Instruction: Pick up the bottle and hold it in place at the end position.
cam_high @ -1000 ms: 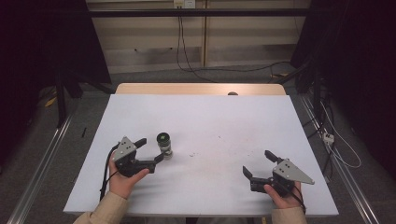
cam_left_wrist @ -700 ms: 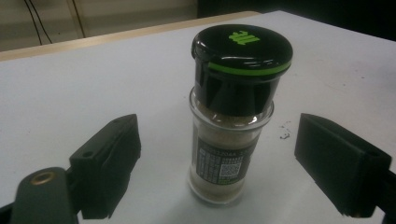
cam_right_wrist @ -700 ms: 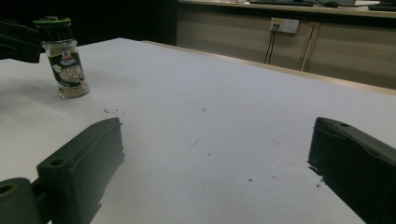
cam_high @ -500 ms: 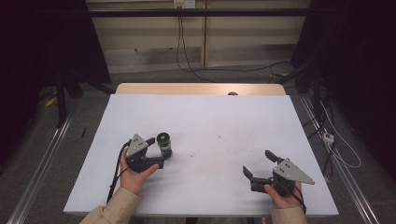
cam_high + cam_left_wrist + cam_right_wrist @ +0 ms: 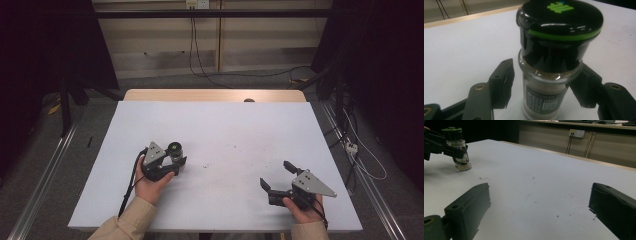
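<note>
A small glass spice jar (image 5: 175,148) with a black, green-ringed cap stands upright on the white table (image 5: 230,125), left of centre. My left gripper (image 5: 176,155) reaches around it at table level, and its jaws have just been closing on it. In the left gripper view the jar (image 5: 551,62) stands between the two pads. The right pad sits at the glass, while a thin gap shows beside the left pad (image 5: 507,82). My right gripper (image 5: 275,173) rests open near the front right, with nothing between its fingers (image 5: 539,202). From there the jar (image 5: 459,150) appears far to the left.
A wooden strip (image 5: 215,95) runs along the table's far edge. Cables (image 5: 220,72) lie on the floor beyond it. Metal rails (image 5: 45,175) run along both sides. A few small dark specks (image 5: 206,164) mark the tabletop near the middle.
My left gripper has slid right towards the jar and its jaws have narrowed around it. The jar has kept its place. The right gripper has stayed still.
</note>
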Motion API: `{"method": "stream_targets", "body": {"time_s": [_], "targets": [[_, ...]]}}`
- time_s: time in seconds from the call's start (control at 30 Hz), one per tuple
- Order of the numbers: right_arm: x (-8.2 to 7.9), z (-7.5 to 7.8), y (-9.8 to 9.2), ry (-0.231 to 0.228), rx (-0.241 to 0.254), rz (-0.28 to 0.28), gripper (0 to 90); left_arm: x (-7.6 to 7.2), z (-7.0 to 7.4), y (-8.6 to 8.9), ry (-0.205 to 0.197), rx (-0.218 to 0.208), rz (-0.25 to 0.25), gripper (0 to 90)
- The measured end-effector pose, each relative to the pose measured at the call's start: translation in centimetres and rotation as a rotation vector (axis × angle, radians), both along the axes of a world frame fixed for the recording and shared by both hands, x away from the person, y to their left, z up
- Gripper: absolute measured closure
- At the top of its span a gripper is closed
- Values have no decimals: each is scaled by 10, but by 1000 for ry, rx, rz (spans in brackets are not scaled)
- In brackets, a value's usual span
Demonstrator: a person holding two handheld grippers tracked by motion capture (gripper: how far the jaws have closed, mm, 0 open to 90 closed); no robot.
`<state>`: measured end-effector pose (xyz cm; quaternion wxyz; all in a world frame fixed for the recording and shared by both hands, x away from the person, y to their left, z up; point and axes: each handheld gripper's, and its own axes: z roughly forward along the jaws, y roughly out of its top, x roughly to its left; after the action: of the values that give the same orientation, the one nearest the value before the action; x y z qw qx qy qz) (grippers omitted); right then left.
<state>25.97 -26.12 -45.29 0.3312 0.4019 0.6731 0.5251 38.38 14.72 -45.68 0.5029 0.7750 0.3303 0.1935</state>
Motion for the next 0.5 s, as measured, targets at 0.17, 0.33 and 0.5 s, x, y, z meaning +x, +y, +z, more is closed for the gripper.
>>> {"method": "stream_targets", "body": {"time_s": [0.17,0.33,0.5], "targets": [[0,0,0,-3,-7,4,30,2,-1,-1,3,-4,-5,458],[0,0,0,-3,-6,5,30,2,0,-3,-15,6,-25,530],[1,0,1,-4,-3,6,30,6,1,-1,-7,-11,-40,532]]}}
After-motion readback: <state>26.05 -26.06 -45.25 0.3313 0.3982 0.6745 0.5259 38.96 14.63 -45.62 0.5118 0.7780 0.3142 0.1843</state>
